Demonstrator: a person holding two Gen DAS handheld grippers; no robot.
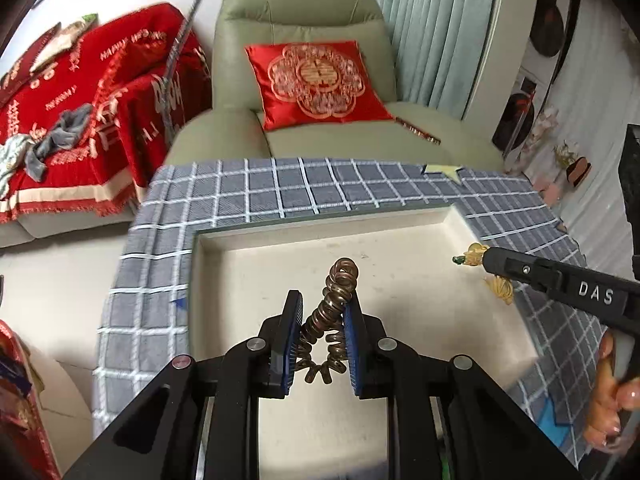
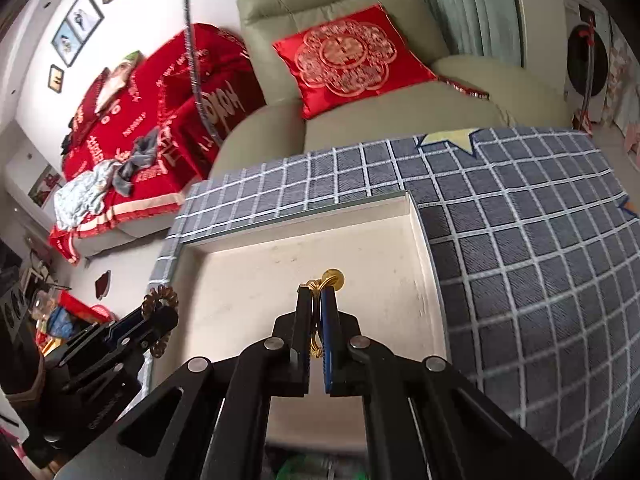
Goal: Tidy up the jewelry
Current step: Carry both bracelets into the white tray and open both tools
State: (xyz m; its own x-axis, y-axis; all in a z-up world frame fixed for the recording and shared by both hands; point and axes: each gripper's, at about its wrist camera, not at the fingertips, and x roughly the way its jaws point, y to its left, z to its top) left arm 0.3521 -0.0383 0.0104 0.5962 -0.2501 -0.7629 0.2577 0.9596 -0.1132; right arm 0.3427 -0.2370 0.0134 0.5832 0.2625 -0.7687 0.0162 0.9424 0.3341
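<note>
The left gripper (image 1: 322, 312), at the bottom centre of its view, clenches a bronze coil bracelet (image 1: 334, 304) that sticks up between its blue pads above the white tray (image 1: 248, 280). The right gripper (image 2: 318, 292), bottom centre of its own view, is pinched tight on a gold chain (image 2: 326, 280) with a round gold piece at the tips, also over the tray. The tray sits on a grey checked cloth (image 2: 520, 260). A red cushion (image 1: 316, 80) lies on the armchair (image 1: 300, 8) at the top.

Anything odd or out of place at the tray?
Nothing stands out. The tray sits flat, bare and unspilled on the checked cloth. Left gripper holds a bronze coil bracelet; right gripper holds gold jewelry.
</note>
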